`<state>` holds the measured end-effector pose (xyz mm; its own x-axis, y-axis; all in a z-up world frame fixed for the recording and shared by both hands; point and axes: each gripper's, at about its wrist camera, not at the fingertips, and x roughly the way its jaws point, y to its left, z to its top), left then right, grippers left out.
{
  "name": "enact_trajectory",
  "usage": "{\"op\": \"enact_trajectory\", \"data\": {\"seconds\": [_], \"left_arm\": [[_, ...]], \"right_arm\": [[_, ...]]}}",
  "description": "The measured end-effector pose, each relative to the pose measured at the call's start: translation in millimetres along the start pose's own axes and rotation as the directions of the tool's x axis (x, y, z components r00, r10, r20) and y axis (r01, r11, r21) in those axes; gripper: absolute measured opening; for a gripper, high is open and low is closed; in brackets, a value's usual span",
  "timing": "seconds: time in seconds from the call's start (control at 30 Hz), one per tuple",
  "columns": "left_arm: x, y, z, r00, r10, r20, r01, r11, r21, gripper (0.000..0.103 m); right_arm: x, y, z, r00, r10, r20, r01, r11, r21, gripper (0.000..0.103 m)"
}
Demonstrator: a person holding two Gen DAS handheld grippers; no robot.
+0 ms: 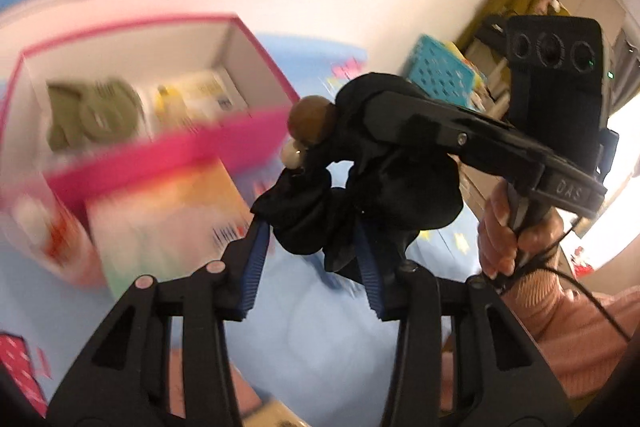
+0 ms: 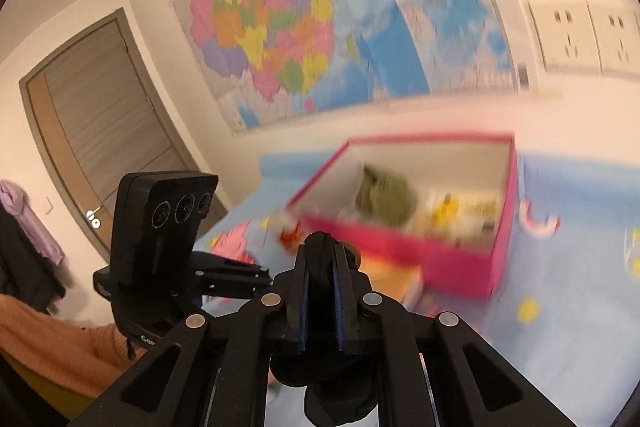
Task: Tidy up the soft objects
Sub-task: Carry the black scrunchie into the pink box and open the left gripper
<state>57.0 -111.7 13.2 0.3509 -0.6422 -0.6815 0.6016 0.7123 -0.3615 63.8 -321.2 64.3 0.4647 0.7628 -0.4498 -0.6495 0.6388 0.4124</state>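
Note:
A black fabric scrunchie [image 1: 360,195] with a brown ball and a cream bead hangs in the air. My right gripper [image 1: 372,115] is shut on its upper part; in the right wrist view the black fabric [image 2: 322,287] is pinched between its blue pads [image 2: 320,267]. My left gripper [image 1: 312,239] is open, its blue pads on either side of the scrunchie's lower folds. A pink box [image 1: 168,143], open at the top, holds an olive green soft item [image 1: 96,115] and yellow things; it also shows in the right wrist view [image 2: 460,259].
The box stands on a light blue patterned bed cover [image 2: 568,287]. A colourful flat package [image 1: 160,223] leans at the box's front. A turquoise perforated basket [image 1: 440,75] is at the back right. A wall map [image 2: 304,23], sockets [image 2: 576,39] and a door [image 2: 100,115] are behind.

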Motion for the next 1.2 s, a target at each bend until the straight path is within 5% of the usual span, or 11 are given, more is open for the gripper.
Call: {"op": "enact_trajectory", "data": {"seconds": [0.5, 0.67, 0.87, 1.2], "left_arm": [[24.3, 43.9, 93.7, 0.971, 0.238, 0.023, -0.236, 0.968, -0.082, 0.045], [45.9, 57.1, 100.0, 0.96, 0.278, -0.036, -0.281, 0.954, -0.105, 0.046], [51.3, 55.5, 97.2, 0.952, 0.304, -0.049, -0.307, 0.948, -0.081, 0.049], [26.6, 26.4, 77.5, 0.965, 0.262, 0.026, -0.263, 0.965, 0.004, 0.049]], "right_arm": [[53.9, -47.6, 83.5, 0.996, -0.058, 0.063, 0.059, 0.998, -0.015, 0.009], [78.1, -83.6, 79.8, 0.994, -0.108, 0.021, 0.107, 0.992, 0.061, 0.013], [81.9, -101.2, 65.7, 0.964, -0.263, -0.031, 0.265, 0.961, 0.075, 0.039], [31.8, -75.0, 38.6, 0.968, -0.25, -0.015, 0.25, 0.968, 0.033, 0.046]]}}
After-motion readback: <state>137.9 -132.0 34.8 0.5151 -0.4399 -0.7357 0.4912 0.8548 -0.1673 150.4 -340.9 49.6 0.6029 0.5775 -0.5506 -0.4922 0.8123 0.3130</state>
